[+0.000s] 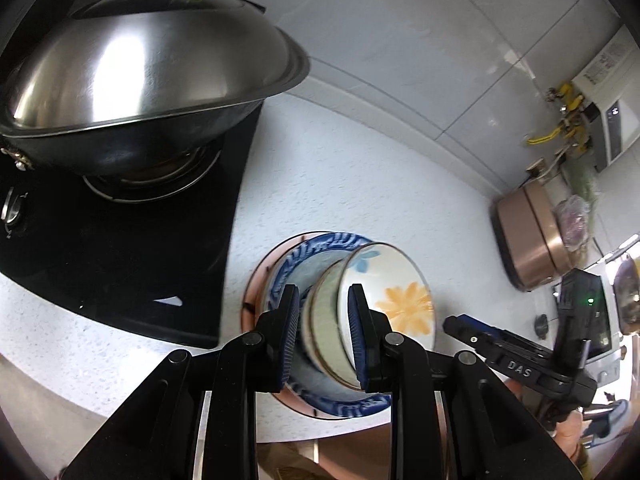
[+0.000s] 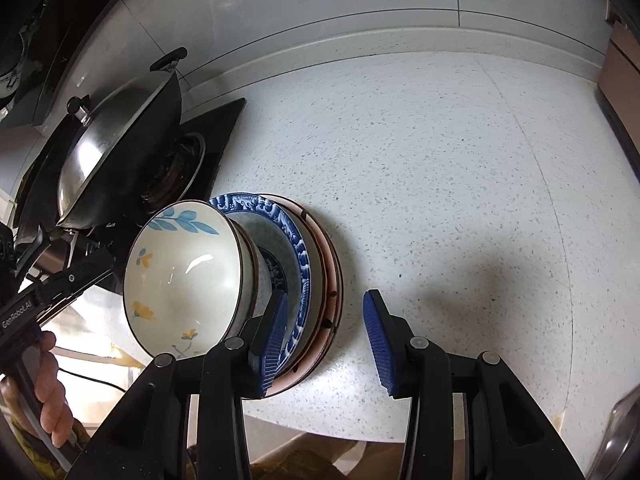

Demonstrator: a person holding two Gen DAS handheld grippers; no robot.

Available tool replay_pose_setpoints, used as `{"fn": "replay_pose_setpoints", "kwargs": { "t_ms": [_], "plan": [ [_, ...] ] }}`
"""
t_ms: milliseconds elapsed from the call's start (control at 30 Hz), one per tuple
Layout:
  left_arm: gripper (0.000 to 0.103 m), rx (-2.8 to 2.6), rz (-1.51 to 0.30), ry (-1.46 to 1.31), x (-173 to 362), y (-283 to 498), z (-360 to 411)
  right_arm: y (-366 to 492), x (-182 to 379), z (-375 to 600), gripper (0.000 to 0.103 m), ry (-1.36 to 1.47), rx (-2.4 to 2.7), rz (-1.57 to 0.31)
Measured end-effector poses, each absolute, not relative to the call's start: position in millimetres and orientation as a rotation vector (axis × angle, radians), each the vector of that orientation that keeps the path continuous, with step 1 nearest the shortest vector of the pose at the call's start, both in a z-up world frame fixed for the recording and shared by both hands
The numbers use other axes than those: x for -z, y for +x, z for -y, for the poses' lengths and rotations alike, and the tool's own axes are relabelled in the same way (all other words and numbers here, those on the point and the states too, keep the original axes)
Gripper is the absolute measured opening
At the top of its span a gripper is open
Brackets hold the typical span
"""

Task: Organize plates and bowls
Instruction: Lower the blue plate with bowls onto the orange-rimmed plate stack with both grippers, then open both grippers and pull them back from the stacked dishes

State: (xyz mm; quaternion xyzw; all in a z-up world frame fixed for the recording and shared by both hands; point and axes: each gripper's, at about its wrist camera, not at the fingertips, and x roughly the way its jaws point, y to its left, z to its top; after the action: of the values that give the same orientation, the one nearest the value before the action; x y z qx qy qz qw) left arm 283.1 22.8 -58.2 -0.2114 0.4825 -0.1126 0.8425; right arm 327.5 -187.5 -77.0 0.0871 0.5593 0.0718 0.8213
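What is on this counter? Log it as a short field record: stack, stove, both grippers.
surface: speckled countertop
stack, bottom to top: pink-rimmed plate, blue-patterned plate, plain bowl, floral bowl nested in it
stove: black gas hob, lidded wok on the burner
left gripper: open, over the bowl rims, no grip visible
right gripper: open, nothing held, beside the stack
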Motion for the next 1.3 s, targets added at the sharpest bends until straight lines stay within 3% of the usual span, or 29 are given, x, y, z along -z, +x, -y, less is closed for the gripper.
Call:
{"fn": "replay_pose_setpoints", "kwargs": {
  "t_ms": [100, 167, 500, 1033, 1300],
  "plan": [
    [0.022, 0.244, -0.987, -0.419, 54, 279, -19, 322, 71, 189, 0.041, 0.172, -0.136, -1.166],
    [0.030, 0.230, -0.944, -0.368, 48, 271, -14, 315, 65, 189, 0.042, 0.160, -0.123, -1.133],
    [0.037, 0.201, -0.837, -0.182, 38, 243, 15, 275, 28, 164, 0.071, 0.018, -0.047, -0.924],
    [0.038, 0.237, -1.044, -0.402, 105, 273, -8, 257, 28, 146, 0.071, -0.083, -0.051, -0.895],
    [0.038, 0.236, -0.976, -0.339, 85, 263, -5, 255, 26, 147, 0.071, -0.085, -0.045, -0.892]
  ]
}}
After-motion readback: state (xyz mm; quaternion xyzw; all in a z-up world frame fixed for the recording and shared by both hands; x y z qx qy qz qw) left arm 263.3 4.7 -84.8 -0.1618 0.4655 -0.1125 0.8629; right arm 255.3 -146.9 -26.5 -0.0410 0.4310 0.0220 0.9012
